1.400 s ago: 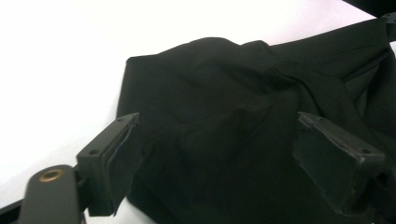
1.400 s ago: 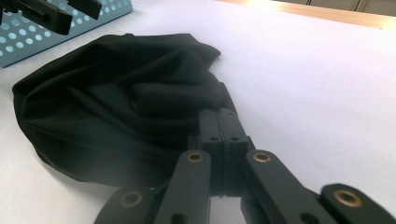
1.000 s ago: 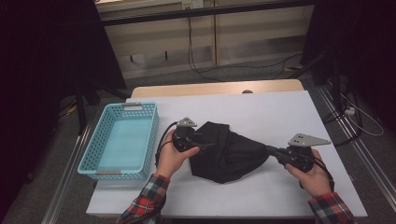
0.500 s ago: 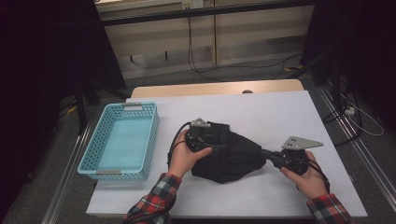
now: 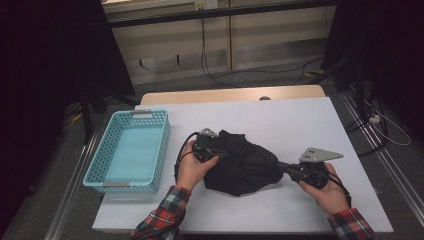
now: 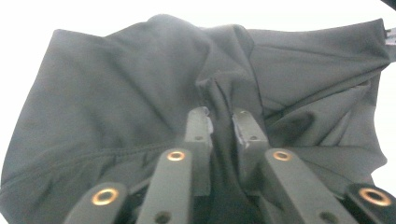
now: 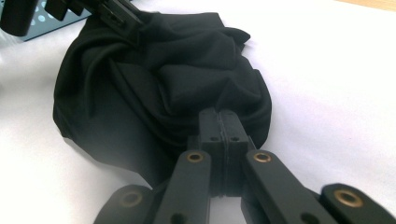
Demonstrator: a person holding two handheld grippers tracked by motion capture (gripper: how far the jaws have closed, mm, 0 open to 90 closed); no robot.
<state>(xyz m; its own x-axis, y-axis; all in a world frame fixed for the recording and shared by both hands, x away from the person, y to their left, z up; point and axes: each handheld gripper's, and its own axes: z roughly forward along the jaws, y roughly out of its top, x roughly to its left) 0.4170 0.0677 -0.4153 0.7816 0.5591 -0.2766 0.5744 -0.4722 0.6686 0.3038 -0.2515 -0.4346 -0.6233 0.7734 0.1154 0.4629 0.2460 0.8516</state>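
Dim room, dark curtains either side, cables on the floor behind; white-topped counter (image 5: 310, 125) with a wooden strip along its far edge. Light-blue perforated basket (image 5: 131, 150) at the left edge, nothing inside. Black garment (image 5: 245, 167) bunched in a loose heap near the front-middle of the counter, well right of the basket, not touching it.

Left tool (image 5: 212, 148) on the heap's left upper side; jaws have just been closing, with a ridge of fabric between them. In the left gripper view, left tool (image 6: 219, 126) pinching that fold, a narrow fabric-filled gap left between the pads. Reads as grasping the garment.

Right tool (image 5: 285, 167) at the heap's right end, near the front-right part of the counter. In the right gripper view, right tool (image 7: 218, 122) clenched tight, pads together, nipping the cloth edge; garment (image 7: 177, 79) spreading away behind it.

Progress, as a judgement: looks like folding or tidying the garment, probably ending in the basket. Done so far: both ends gripped, cloth gathered rather than spread. Left: lifting or stretching it out, getting a clean fold, moving it across to the basket. No neat fold visible yet; early to middle stage.
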